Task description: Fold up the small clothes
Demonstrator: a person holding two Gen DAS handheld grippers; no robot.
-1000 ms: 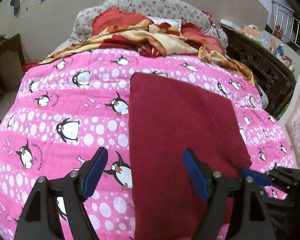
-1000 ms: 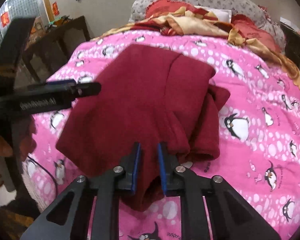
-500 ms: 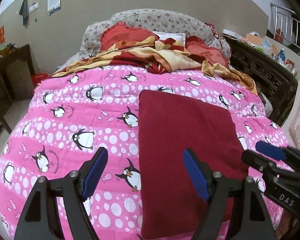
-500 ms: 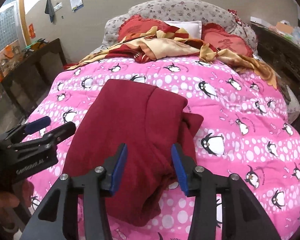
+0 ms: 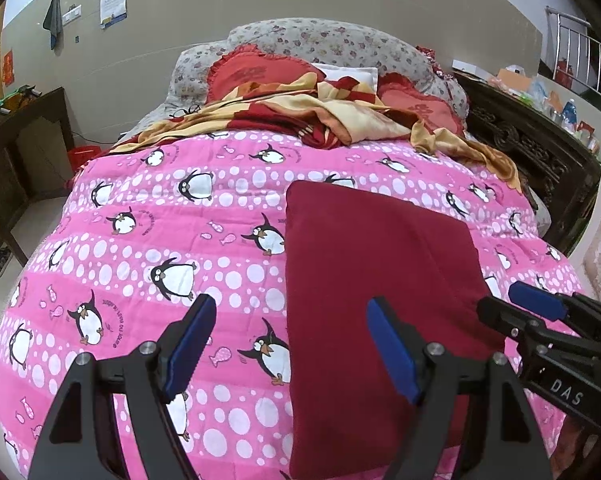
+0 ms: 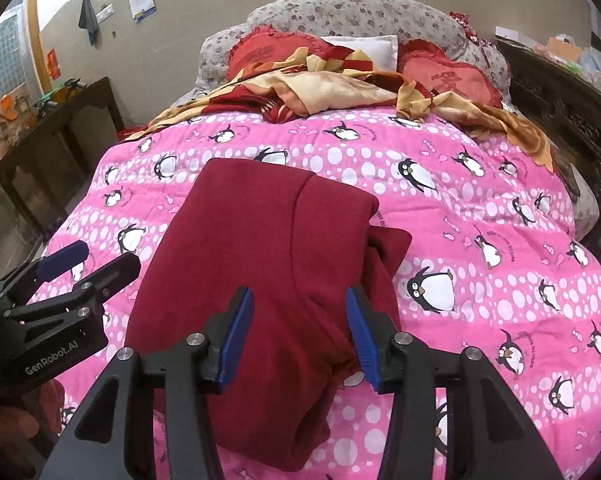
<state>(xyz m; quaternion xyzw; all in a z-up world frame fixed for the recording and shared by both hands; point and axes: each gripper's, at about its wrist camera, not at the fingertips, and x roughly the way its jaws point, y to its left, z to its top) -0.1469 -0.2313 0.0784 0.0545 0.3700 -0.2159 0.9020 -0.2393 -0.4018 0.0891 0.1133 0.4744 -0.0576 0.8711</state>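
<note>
A dark red garment [image 5: 376, 280] lies folded lengthwise on the pink penguin quilt [image 5: 160, 240]. In the right wrist view the garment [image 6: 252, 264] shows a fold line and a bunched sleeve at its right side. My left gripper [image 5: 292, 344] is open and empty, above the garment's left edge near the bed's front. My right gripper [image 6: 298, 328] is open and empty, above the garment's near end. Each gripper shows in the other's view: the right one [image 5: 540, 320] at the garment's right edge, the left one [image 6: 76, 272] to the garment's left.
A red and gold blanket [image 5: 320, 116] and pillows [image 5: 260, 72] are heaped at the head of the bed. A dark wooden table [image 5: 24, 148] stands left of the bed. A carved dark cabinet [image 5: 540, 160] with clutter stands at the right.
My right gripper has let go of the garment's near edge and opened. Both grippers have pulled back and up from the bed. The garment stays folded on the quilt.
</note>
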